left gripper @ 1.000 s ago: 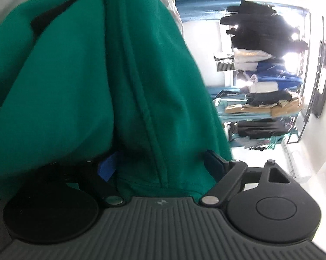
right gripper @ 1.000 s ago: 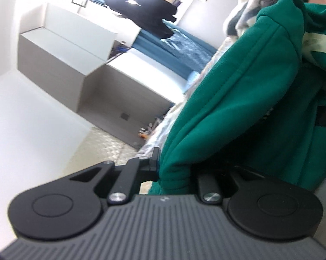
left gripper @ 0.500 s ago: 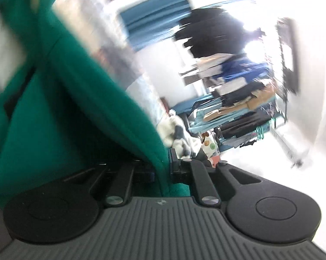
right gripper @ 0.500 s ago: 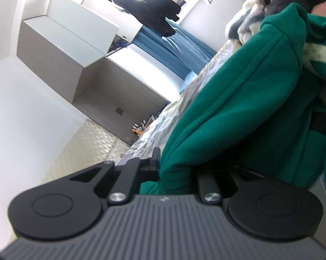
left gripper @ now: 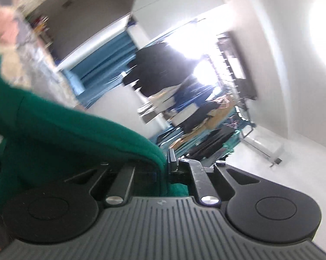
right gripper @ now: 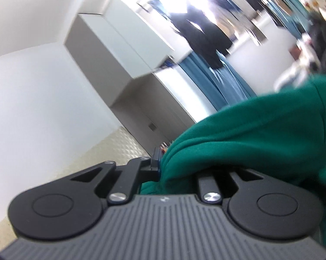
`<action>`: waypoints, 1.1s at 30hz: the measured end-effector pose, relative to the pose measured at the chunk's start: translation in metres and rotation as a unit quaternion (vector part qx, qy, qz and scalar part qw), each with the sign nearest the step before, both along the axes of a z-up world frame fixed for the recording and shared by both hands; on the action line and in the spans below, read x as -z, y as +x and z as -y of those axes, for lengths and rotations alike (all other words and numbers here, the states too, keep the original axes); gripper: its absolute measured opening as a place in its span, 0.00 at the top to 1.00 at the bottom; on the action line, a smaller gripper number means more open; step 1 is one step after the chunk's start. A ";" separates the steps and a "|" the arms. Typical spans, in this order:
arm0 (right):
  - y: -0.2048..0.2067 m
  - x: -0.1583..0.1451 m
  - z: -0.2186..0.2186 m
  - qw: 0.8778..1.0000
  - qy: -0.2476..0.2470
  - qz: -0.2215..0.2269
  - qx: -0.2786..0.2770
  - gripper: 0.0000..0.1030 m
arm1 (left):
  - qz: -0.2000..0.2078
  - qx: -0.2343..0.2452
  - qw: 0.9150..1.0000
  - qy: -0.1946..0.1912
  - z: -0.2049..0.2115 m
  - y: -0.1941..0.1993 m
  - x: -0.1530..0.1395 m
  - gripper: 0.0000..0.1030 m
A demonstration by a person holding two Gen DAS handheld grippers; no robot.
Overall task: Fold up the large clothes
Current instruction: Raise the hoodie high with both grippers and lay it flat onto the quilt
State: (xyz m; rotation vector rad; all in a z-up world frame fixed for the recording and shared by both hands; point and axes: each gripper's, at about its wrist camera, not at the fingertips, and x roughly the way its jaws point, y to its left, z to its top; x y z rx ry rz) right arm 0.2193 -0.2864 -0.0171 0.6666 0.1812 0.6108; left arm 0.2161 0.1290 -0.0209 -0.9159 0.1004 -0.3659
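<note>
Both grippers are clamped on one green garment; left gripper has its fingers pressed together on a thick folded edge, cloth bulging over the left finger and hiding it, right finger visible hard against the fabric; right gripper likewise pinches the garment, left finger showing at the cloth edge, the other buried under the fold; in the left view the fabric runs off to the left and down; in the right view it runs off to the right; both views tilted and blurred; past the cloth in the left view, a pale patterned surface, detail unreadable; further back, blue curtain, then a rack of hanging dark clothes against a bright window; right view shows a grey cabinet on the wall, blue curtain and dark hanging clothes beyond; white wall to the left.
</note>
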 end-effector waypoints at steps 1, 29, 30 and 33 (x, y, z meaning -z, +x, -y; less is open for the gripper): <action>-0.005 -0.011 0.001 1.000 -0.002 0.012 0.002 0.86 | 0.011 -0.004 1.000 0.007 0.000 -0.007 -0.017 0.91; -0.091 -0.332 -0.020 0.979 -0.063 0.194 0.017 0.86 | 0.144 -0.139 0.953 0.229 0.013 -0.108 -0.414 0.90; -0.083 -0.330 -0.021 0.979 -0.068 0.191 0.021 0.86 | 0.134 -0.142 0.952 0.238 0.015 -0.088 -0.411 0.89; -0.050 -0.312 -0.029 0.981 -0.092 0.170 0.031 0.86 | 0.097 -0.139 0.955 0.245 0.013 -0.036 -0.381 0.89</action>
